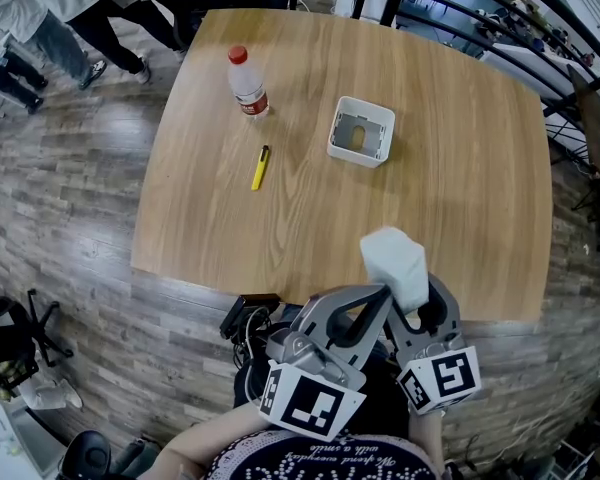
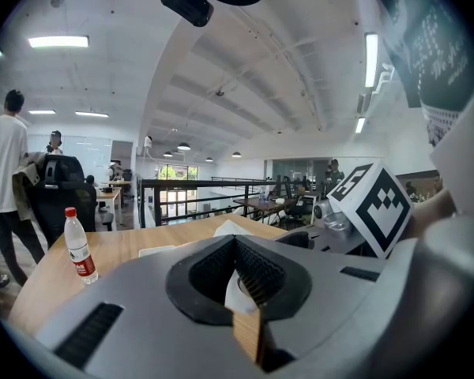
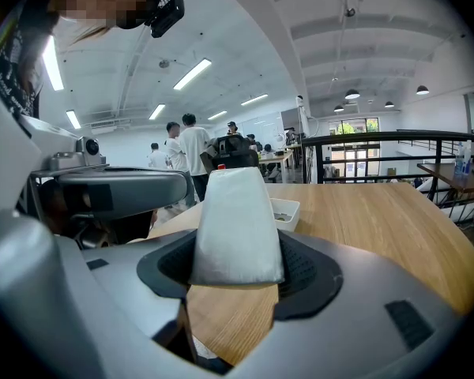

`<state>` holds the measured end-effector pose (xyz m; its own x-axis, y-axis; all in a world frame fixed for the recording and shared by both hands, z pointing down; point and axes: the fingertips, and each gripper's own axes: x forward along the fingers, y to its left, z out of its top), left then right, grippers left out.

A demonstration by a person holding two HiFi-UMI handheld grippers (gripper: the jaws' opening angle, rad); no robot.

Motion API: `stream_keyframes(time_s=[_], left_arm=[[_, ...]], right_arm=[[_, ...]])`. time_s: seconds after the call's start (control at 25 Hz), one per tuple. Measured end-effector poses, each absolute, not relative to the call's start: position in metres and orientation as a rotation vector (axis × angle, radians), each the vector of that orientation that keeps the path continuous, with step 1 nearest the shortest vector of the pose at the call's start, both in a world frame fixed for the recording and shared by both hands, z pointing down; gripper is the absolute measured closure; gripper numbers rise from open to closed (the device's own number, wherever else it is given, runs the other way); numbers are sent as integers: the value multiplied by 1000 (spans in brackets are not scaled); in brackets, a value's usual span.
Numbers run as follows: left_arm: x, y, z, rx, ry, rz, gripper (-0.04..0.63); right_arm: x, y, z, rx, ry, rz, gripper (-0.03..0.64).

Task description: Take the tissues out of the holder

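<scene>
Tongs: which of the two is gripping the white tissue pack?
The right tongs, at the right of the head view: the tissue pack stands upright between their pads. The left tongs have their jaws closed together, holding nothing.

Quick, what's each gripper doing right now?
Left hand-held gripper: closed, tips together, nothing clearly held.
Right hand-held gripper: closed on the tissues.

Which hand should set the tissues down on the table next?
Right. The right gripper already grips the tissue pack, clear of the white holder; the left gripper sits closed beside it.
</scene>
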<state>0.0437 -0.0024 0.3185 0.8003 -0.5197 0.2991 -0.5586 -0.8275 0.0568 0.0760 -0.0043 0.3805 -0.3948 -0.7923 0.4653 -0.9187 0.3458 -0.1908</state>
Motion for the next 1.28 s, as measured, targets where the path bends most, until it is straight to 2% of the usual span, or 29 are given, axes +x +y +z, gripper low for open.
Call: stream_keyframes(time_s=[1.28], left_arm=[[43,-3,317,2832,-884,413,591]], right_arm=[[77,-3,379,1505,-2337,625,350]])
